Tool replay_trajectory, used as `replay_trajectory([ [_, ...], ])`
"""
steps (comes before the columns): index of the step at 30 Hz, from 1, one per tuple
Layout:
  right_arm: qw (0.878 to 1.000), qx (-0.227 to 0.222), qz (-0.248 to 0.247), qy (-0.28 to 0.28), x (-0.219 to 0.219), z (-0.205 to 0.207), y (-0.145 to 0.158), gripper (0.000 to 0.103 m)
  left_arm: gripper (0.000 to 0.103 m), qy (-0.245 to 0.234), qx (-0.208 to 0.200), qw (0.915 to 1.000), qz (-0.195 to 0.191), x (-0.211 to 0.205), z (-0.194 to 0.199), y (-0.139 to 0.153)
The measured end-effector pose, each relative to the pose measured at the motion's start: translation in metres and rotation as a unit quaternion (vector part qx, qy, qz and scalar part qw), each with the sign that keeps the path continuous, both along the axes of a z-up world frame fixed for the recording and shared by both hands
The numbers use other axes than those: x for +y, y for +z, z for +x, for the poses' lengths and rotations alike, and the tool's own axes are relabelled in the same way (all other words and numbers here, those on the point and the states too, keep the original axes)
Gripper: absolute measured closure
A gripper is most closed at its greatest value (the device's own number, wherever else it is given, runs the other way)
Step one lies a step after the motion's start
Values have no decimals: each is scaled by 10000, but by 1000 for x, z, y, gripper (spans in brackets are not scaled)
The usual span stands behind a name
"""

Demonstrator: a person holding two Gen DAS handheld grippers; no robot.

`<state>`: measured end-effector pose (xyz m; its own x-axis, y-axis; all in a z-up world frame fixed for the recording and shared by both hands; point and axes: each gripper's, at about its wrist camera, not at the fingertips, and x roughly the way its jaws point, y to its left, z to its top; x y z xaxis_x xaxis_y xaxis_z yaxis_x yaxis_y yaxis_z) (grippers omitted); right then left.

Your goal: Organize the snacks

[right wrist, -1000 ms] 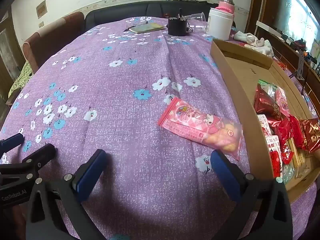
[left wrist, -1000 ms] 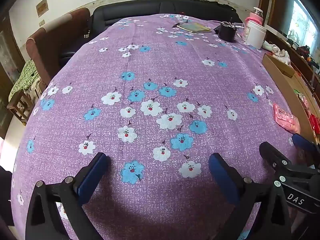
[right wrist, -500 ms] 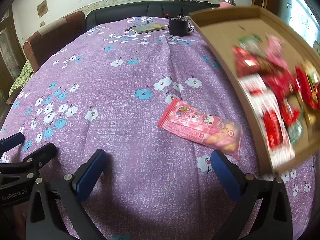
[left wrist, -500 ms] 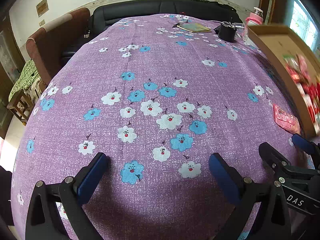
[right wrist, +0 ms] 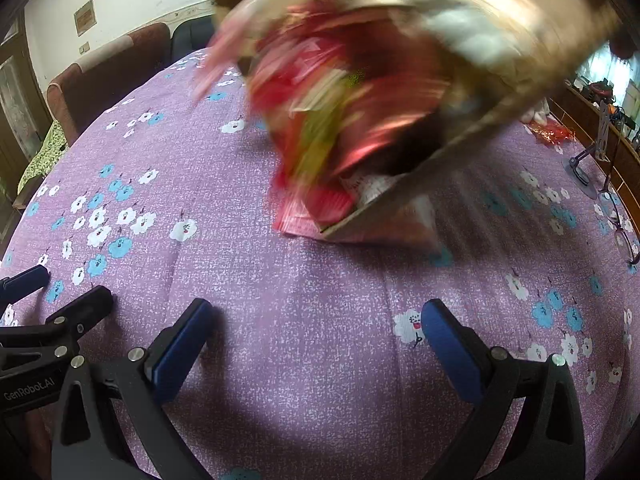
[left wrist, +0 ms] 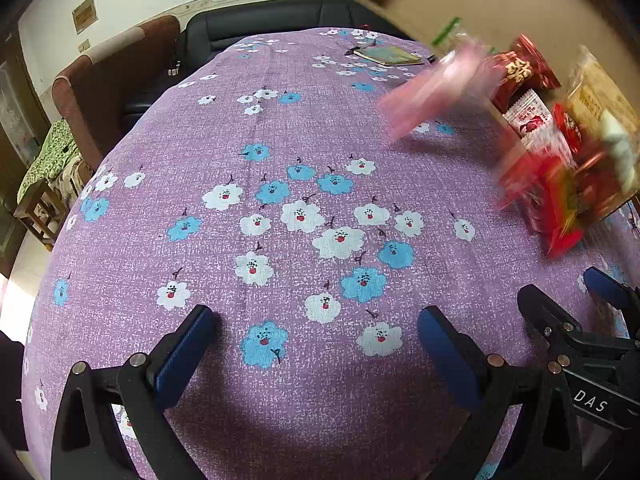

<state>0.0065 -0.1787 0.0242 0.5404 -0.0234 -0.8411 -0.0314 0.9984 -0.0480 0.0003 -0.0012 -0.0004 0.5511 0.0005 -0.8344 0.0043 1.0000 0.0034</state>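
A cardboard box (right wrist: 480,20) is tipped steeply above the purple flowered tablecloth (left wrist: 280,160), blurred by motion. Several red, pink and green snack packets (right wrist: 332,112) spill out of it onto the cloth; they also show at the right of the left wrist view (left wrist: 552,168), with a pink packet (left wrist: 432,92) in mid-air. The box's low edge (right wrist: 380,208) touches the cloth. My left gripper (left wrist: 318,334) is open and empty near the front edge. My right gripper (right wrist: 316,330) is open and empty, well short of the box. Neither gripper touches the box.
A notebook (left wrist: 388,55) lies at the far end of the table. A brown armchair (left wrist: 116,80) and a black sofa (left wrist: 280,16) stand behind it. Glasses (right wrist: 622,228) and a small stand (right wrist: 592,152) lie at the right edge.
The box has swung up from lying flat at the right and tilted over the table. The snack packets are sliding and falling out. Both grippers have stayed still and open.
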Motion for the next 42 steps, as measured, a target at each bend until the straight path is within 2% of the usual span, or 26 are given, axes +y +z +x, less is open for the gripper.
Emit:
replay_trajectory([
  [42, 10000, 3, 11, -6, 1, 1, -1, 0, 1, 2, -1, 10000, 0, 0, 0, 0],
])
